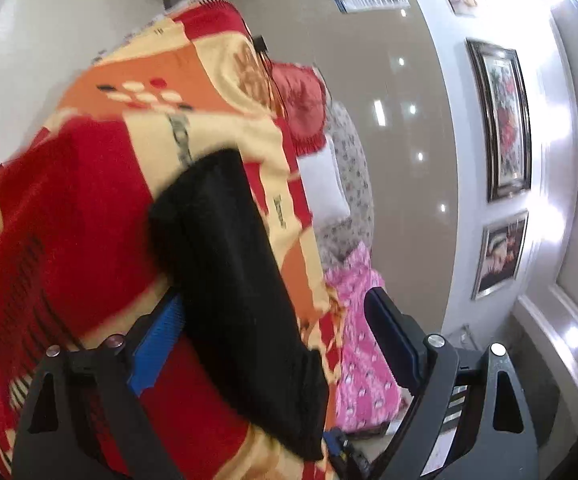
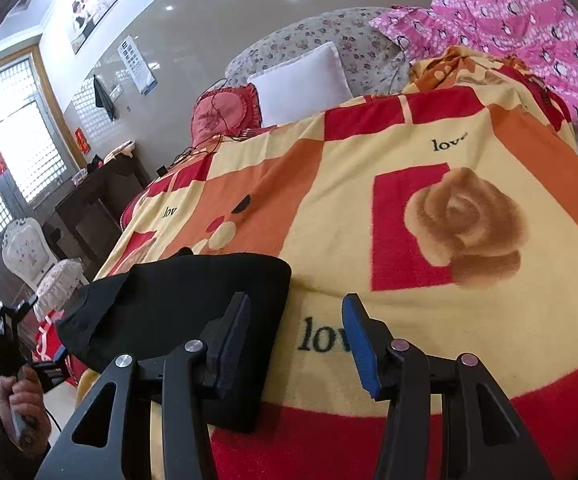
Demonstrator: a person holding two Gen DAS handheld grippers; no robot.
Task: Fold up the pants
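Observation:
The black pants (image 2: pixel 177 304) lie folded into a flat rectangle on the red, orange and yellow blanket (image 2: pixel 369 200) near the bed's left edge. In the left wrist view the pants (image 1: pixel 233 280) run between the fingers of my left gripper (image 1: pixel 273 336), which is open, with the jaws wide apart. My right gripper (image 2: pixel 295 344) is open and empty; its left finger (image 2: pixel 233 340) sits over the pants' right edge, its right finger over bare blanket. The left gripper also shows in the right wrist view (image 2: pixel 29 344), held in a hand beside the bed.
A pink patterned quilt (image 2: pixel 529 40), a white pillow (image 2: pixel 301 80), a red cushion (image 2: pixel 225 112) and a floral headboard (image 2: pixel 329 40) sit at the bed's far end. A dark desk (image 2: pixel 97 196) and a white chair (image 2: pixel 25 252) stand left of the bed.

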